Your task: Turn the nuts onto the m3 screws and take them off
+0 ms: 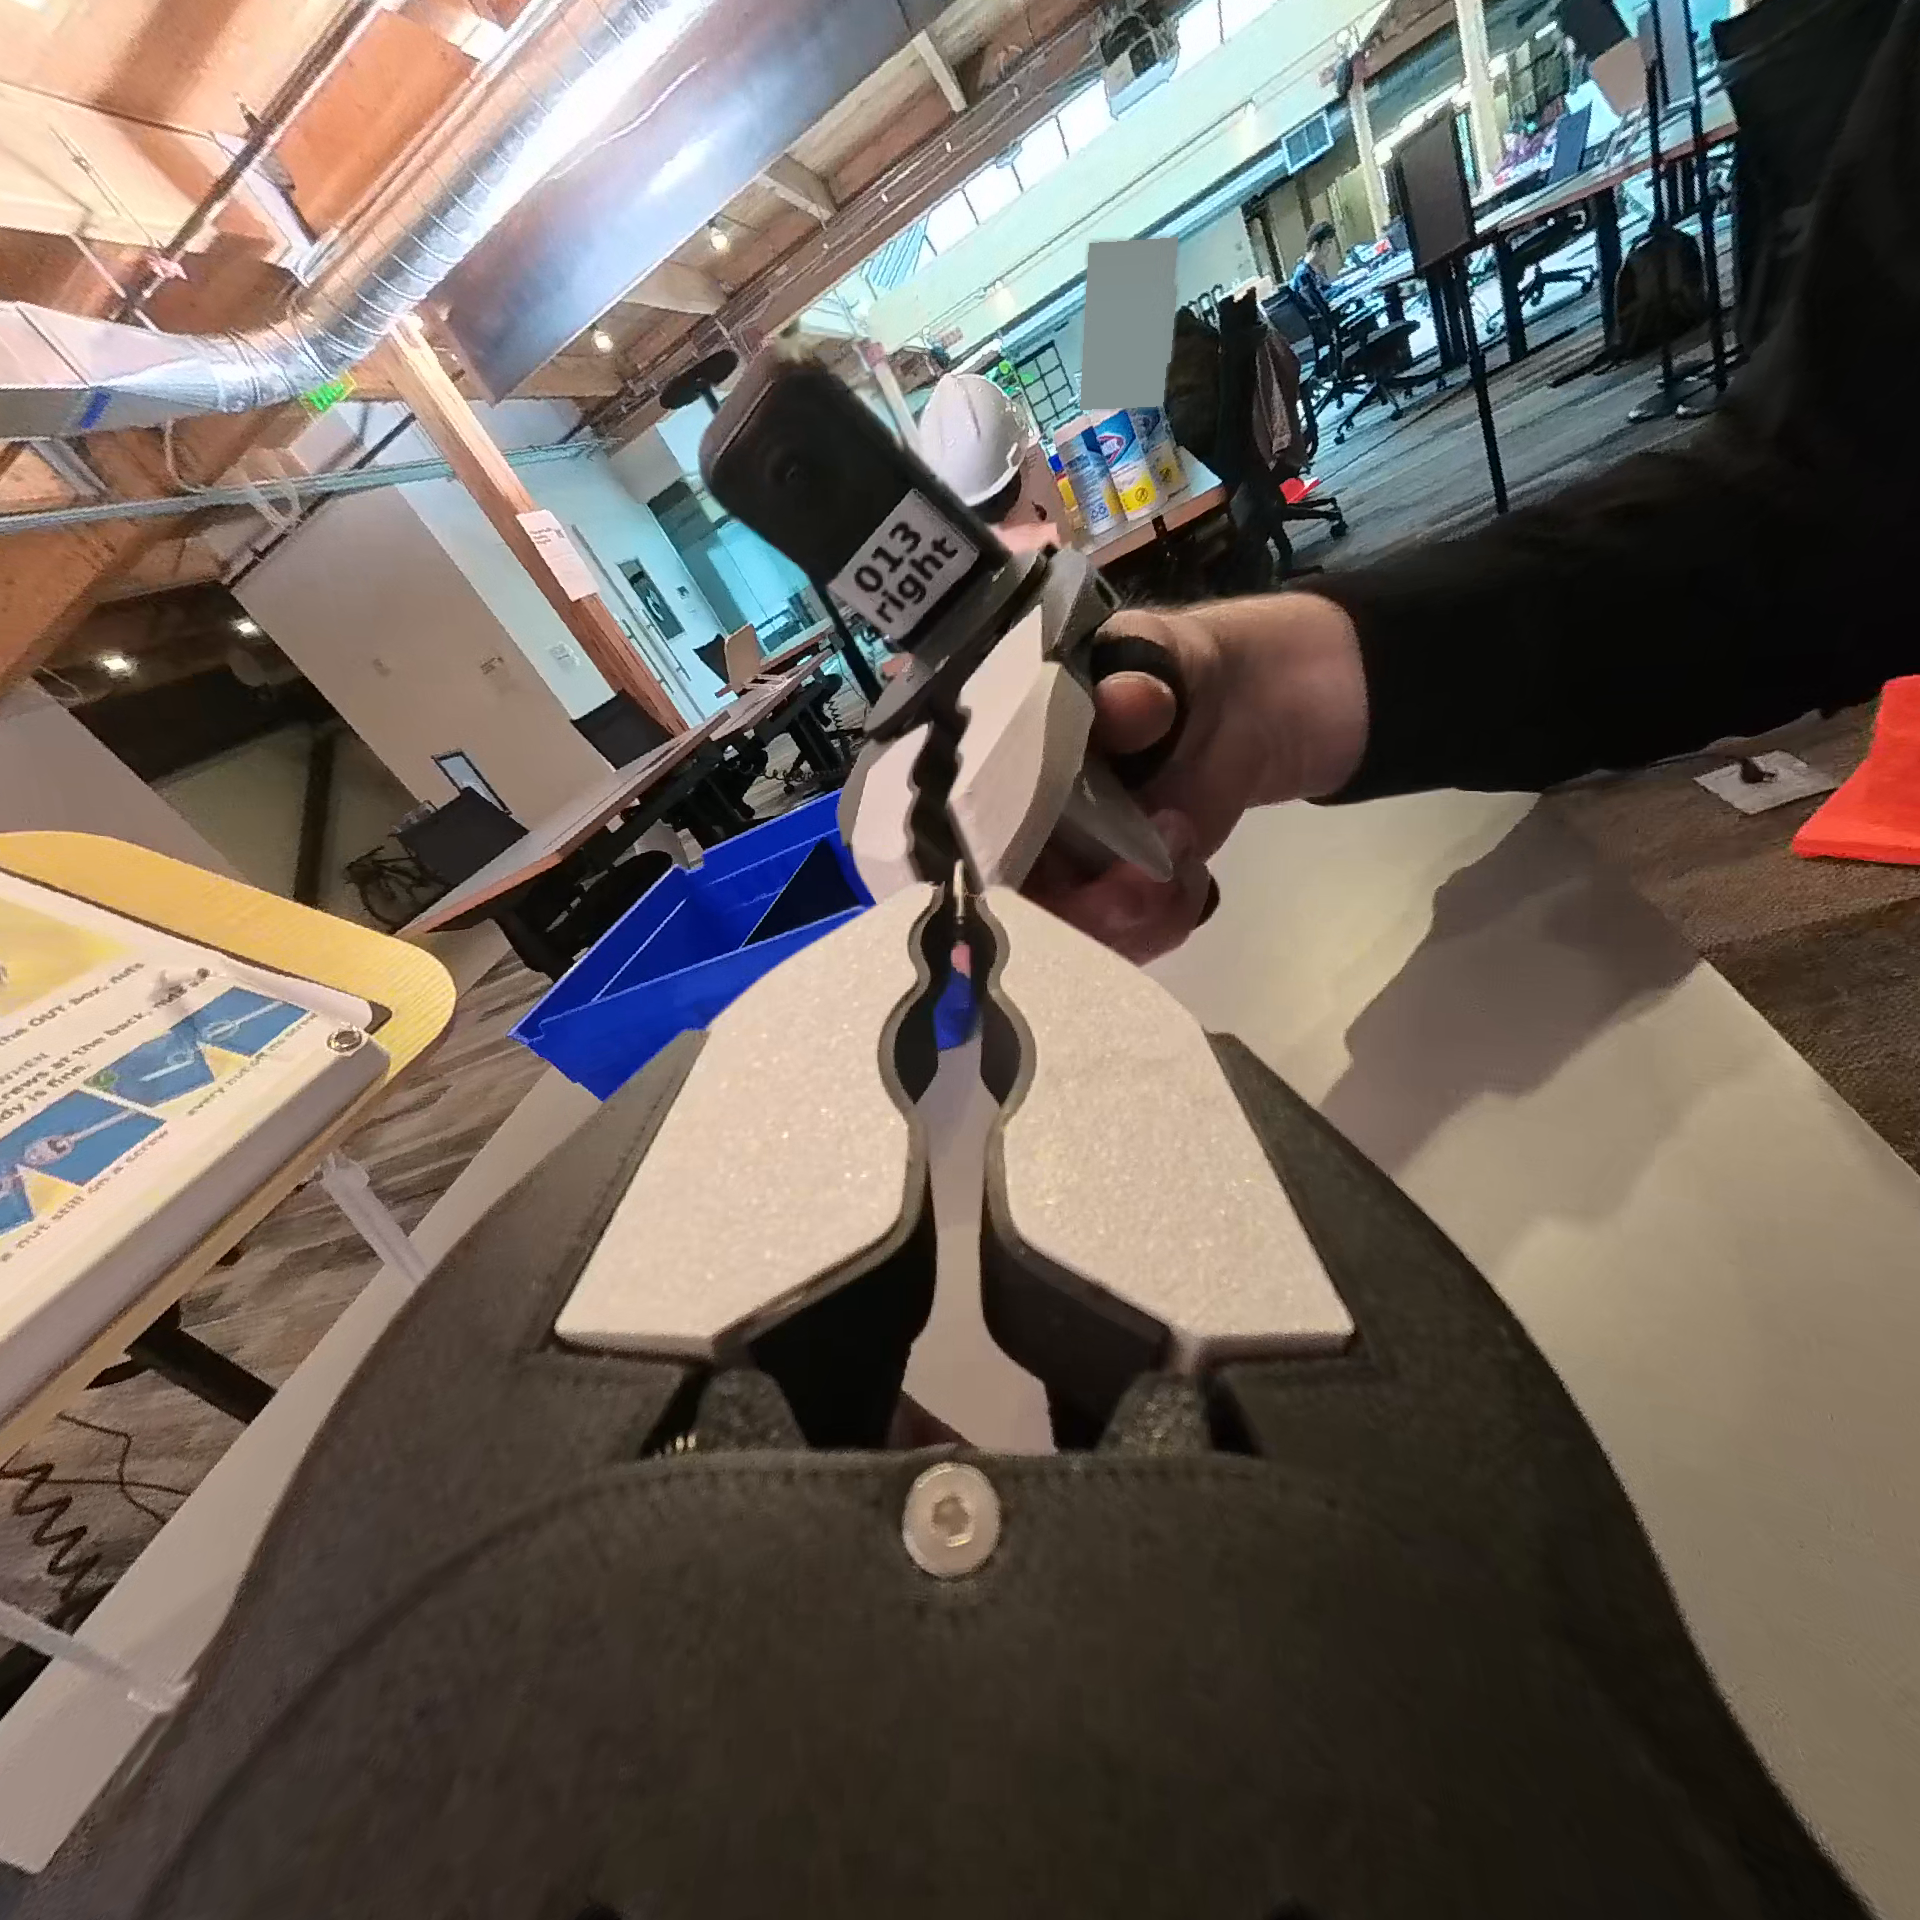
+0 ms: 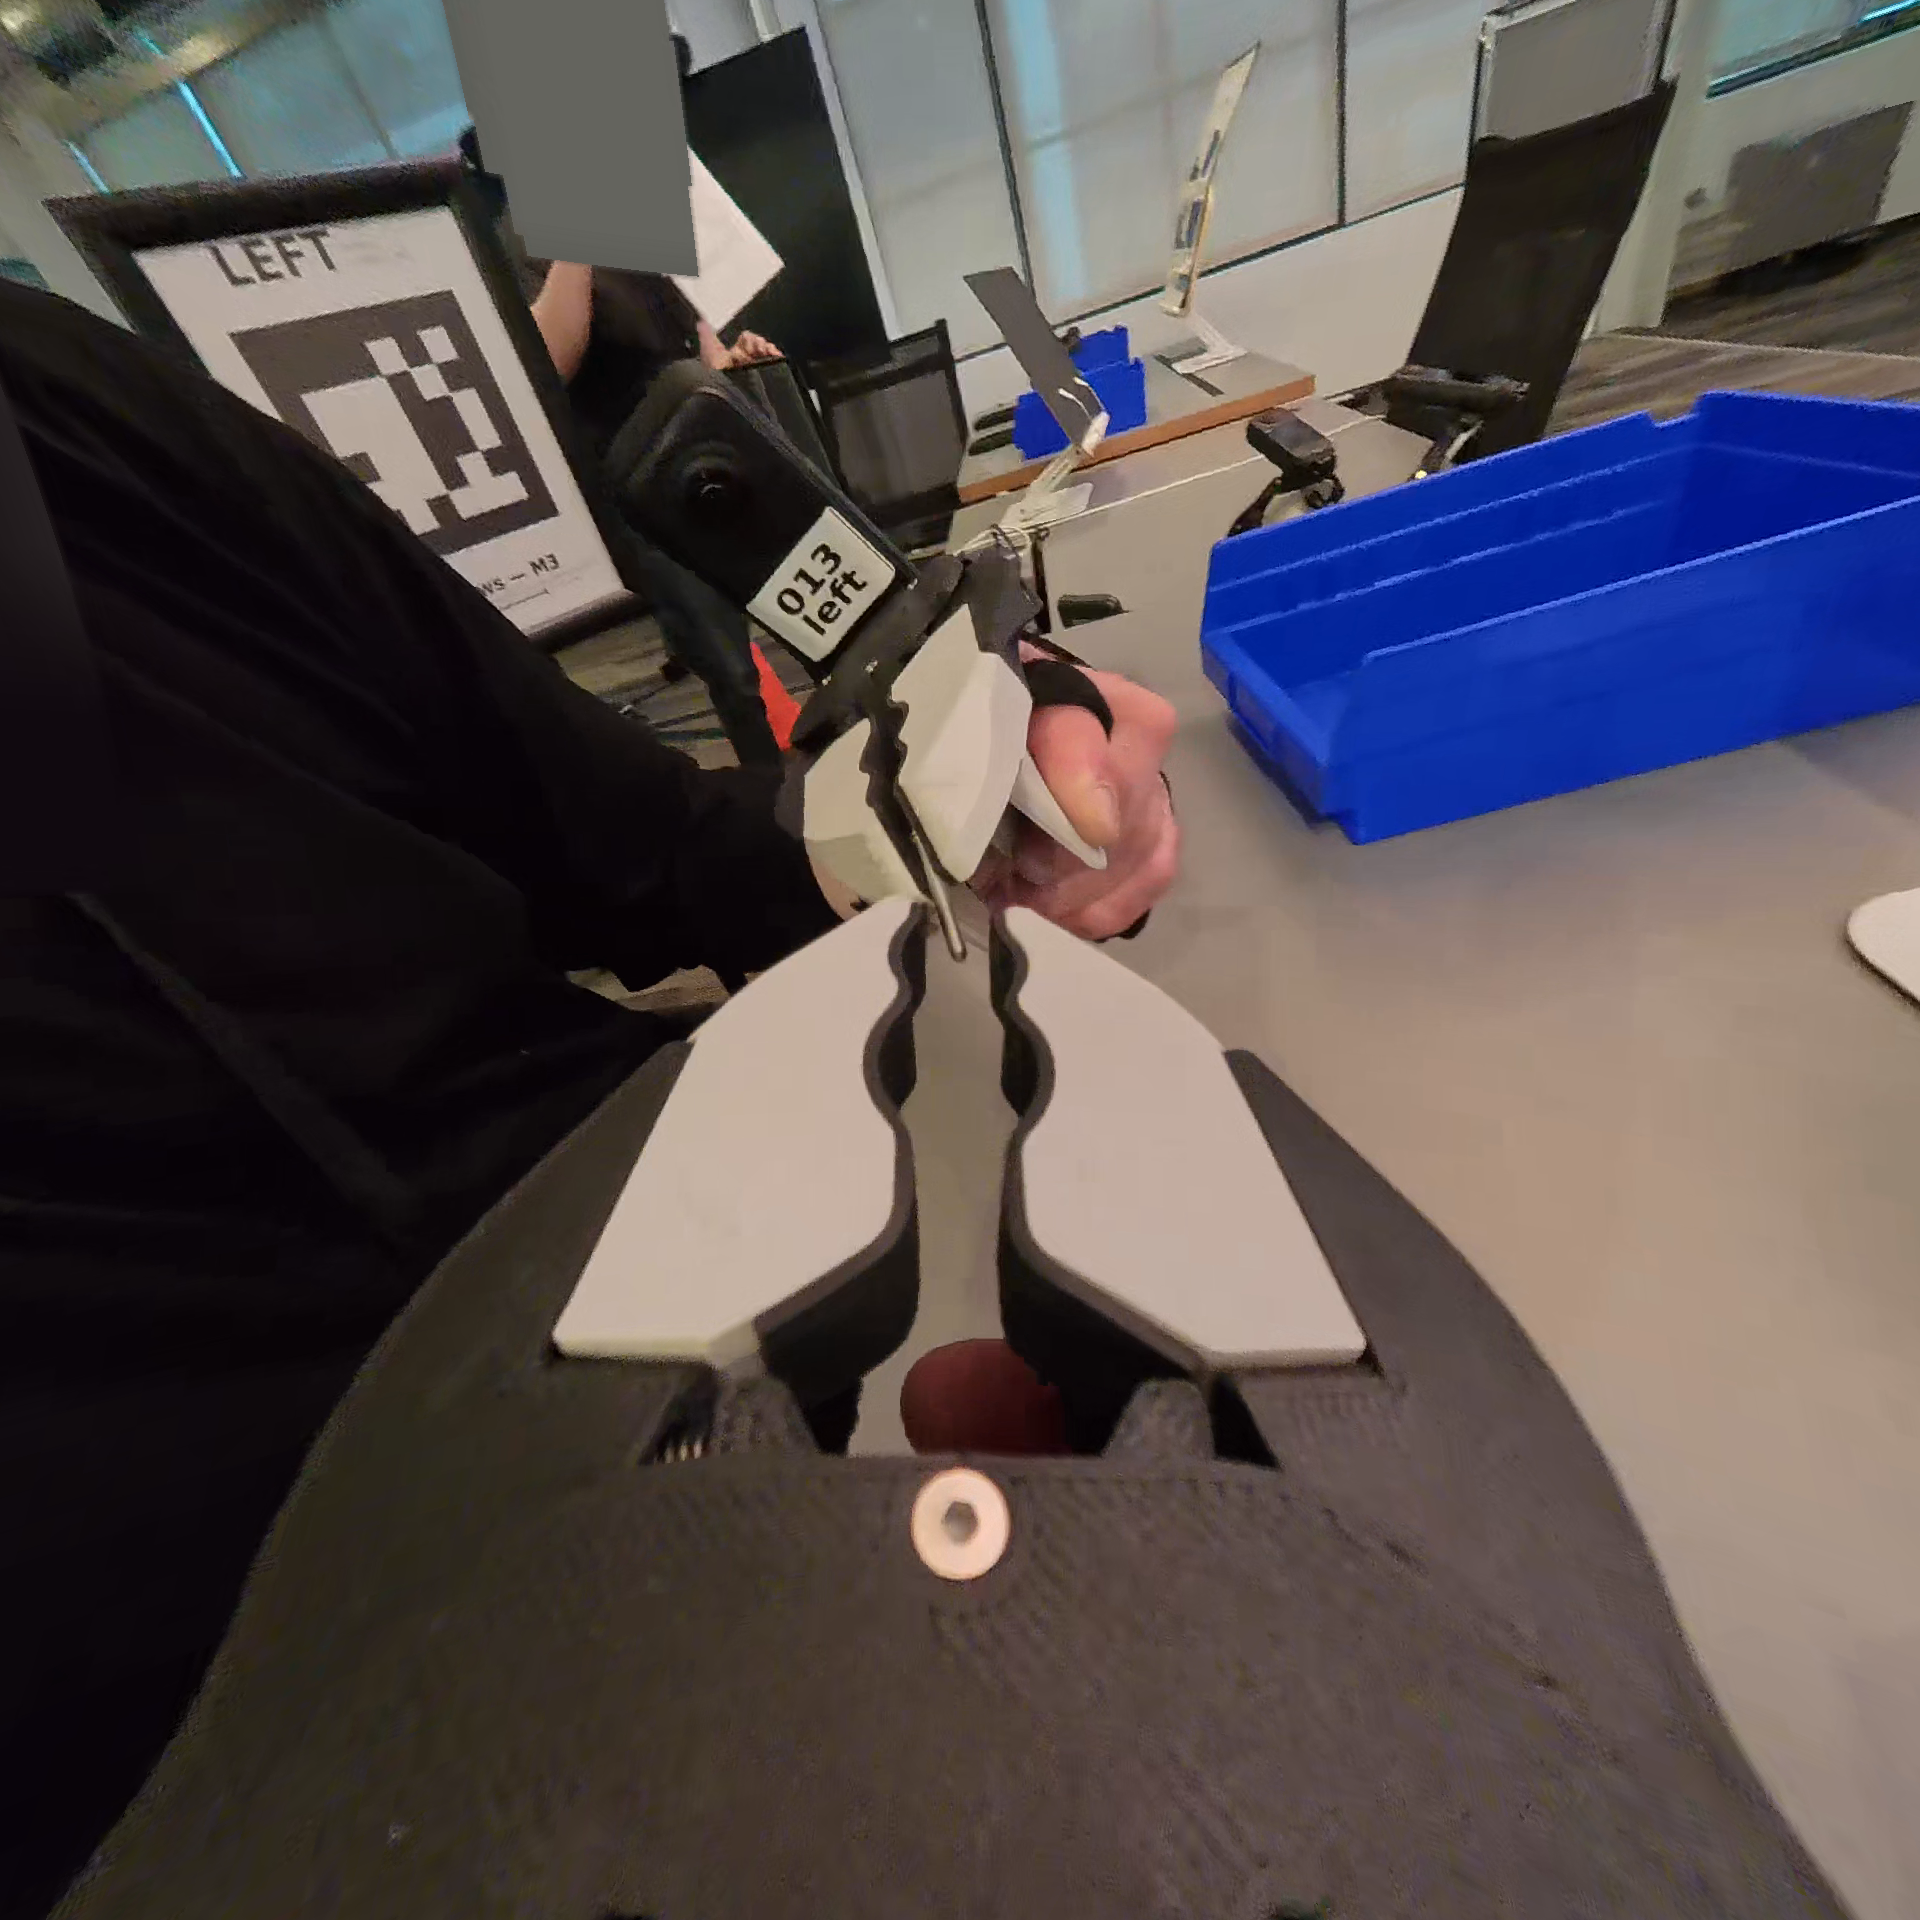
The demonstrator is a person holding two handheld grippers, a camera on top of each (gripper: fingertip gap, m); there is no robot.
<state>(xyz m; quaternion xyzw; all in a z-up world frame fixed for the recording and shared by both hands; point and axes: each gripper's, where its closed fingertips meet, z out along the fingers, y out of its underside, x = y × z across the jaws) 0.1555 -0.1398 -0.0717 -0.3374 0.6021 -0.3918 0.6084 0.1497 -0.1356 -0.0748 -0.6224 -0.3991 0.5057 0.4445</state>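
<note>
— Alignment is what counts here: the right hand-held gripper [image 2: 958,932] is held with its grey fingers slightly apart, and no nut can be made out between them.
— Where is the screw?
— The thin grey metal m3 screw [image 2: 943,912] is clamped in the left hand-held gripper [image 2: 920,862], tip pointed into that gap. It should be presented square and steady above the grey counter [image 2: 1455,1039], short of the blue plastic bin [image 2: 1558,665].

Left gripper [image 2: 925,883] raised, tips nearly together, gripped by left hand [image 2: 1091,810]. Right gripper [image 2: 956,925] facing it tip to tip, jaws slightly parted, held by right hand [image 1: 1216,748]; black sleeves.
</note>
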